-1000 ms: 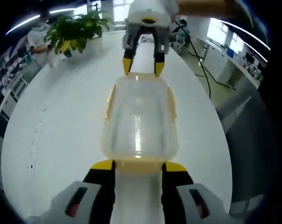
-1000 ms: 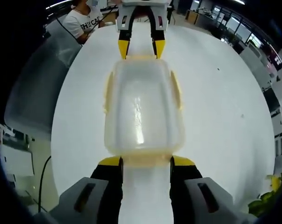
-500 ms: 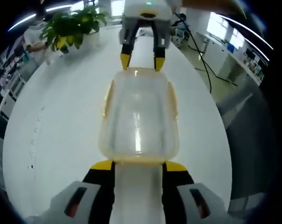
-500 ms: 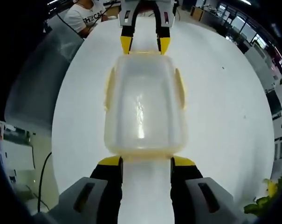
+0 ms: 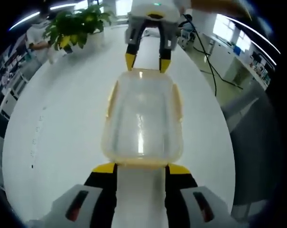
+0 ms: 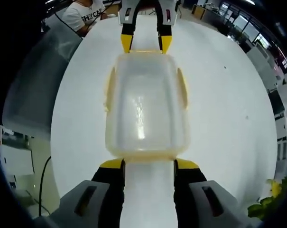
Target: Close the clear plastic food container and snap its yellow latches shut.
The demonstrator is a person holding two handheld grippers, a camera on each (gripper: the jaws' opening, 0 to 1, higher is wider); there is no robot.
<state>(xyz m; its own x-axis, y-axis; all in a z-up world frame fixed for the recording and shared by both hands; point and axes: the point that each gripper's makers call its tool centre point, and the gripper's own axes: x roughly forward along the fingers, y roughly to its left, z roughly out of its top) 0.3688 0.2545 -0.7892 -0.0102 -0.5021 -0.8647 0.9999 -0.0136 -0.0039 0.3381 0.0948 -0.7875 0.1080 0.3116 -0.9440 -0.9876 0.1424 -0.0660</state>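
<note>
right gripper edged closer | container between your grippers, left gripper | both jaws spread, ends touching

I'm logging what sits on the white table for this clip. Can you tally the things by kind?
Clear plastic food container with lid on: 1
Yellow latches seen on its rim: 4, two long-side and two end ones
Potted plant at the far table edge: 1
Grippers, left and right, one at each end of the container: 2
Total: 8
</note>
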